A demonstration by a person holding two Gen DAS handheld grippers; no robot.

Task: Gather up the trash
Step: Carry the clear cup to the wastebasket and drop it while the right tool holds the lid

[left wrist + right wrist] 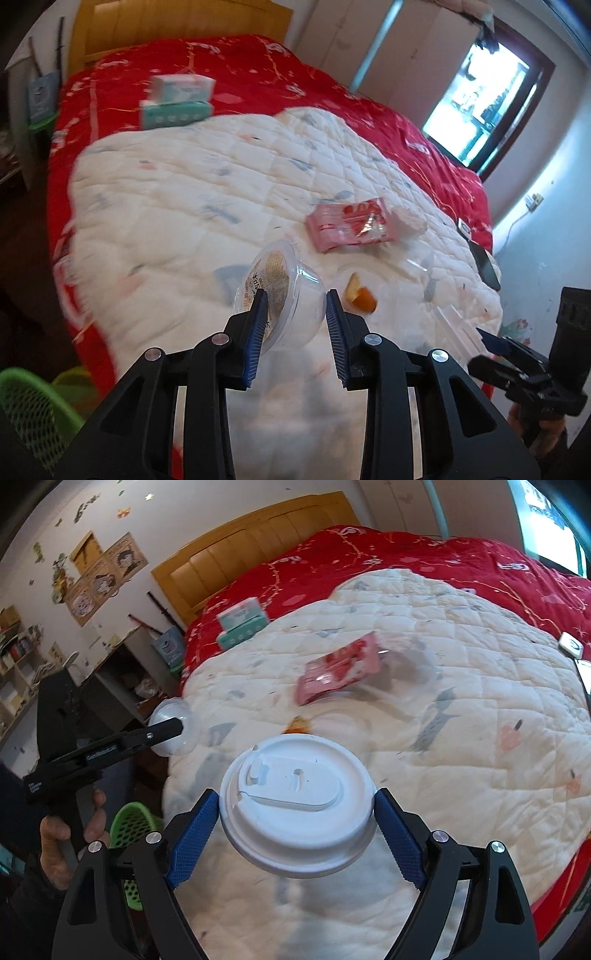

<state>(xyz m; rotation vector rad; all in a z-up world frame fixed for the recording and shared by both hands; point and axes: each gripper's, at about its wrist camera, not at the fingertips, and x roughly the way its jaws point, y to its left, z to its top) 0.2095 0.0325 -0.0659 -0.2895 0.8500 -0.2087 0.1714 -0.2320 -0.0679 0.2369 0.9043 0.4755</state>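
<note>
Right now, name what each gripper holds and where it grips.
Left gripper: clear plastic cup, pinched across its sides. Right gripper: white lidded cup, at the lid's rim.

Both grippers angle downward, left gripper (pixel 294 291) clamped partway closed, right gripper (pixel 297 805) clamped wide.
</note>
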